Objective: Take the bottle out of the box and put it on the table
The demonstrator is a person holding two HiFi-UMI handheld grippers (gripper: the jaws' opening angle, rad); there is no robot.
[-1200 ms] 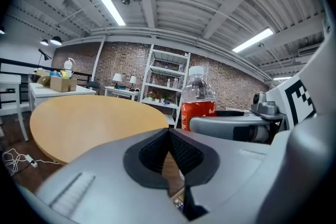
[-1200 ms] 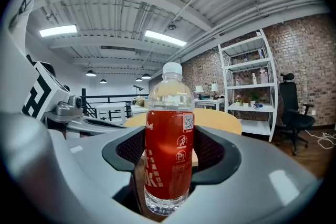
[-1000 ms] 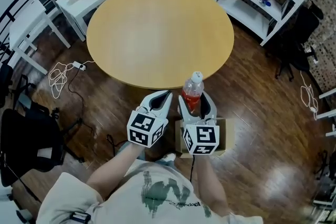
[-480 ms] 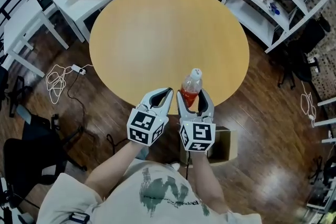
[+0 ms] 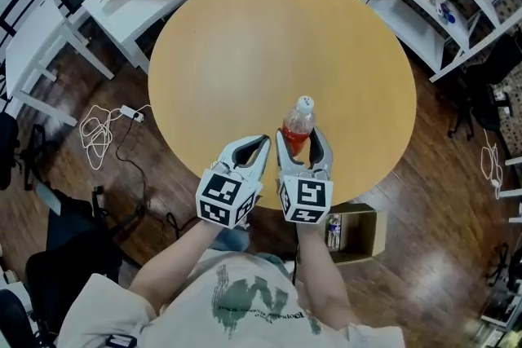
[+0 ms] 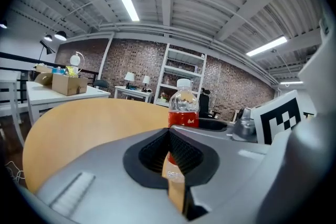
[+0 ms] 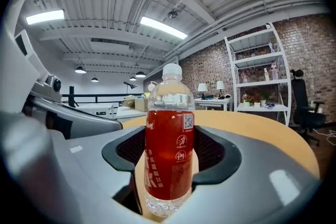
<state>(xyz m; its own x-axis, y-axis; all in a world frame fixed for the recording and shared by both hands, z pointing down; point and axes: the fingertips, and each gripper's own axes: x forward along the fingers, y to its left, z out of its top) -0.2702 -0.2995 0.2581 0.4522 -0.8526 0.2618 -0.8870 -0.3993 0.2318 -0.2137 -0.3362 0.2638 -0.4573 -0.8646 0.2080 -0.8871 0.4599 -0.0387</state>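
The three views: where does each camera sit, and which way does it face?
Head view: on the head, steeply down at the table; forearms, left claw, right claw show.
Left gripper view: on the left claw, facing across the table; shut jaws show.
Right gripper view: on the right claw; jaws clamp the bottle.
All share the bottle.

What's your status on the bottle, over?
Right hand-held gripper shut on red-drink bottle, upright over near edge of round table. Left hand-held gripper shut, empty, alongside. Cardboard box on floor behind. Nothing in the way.
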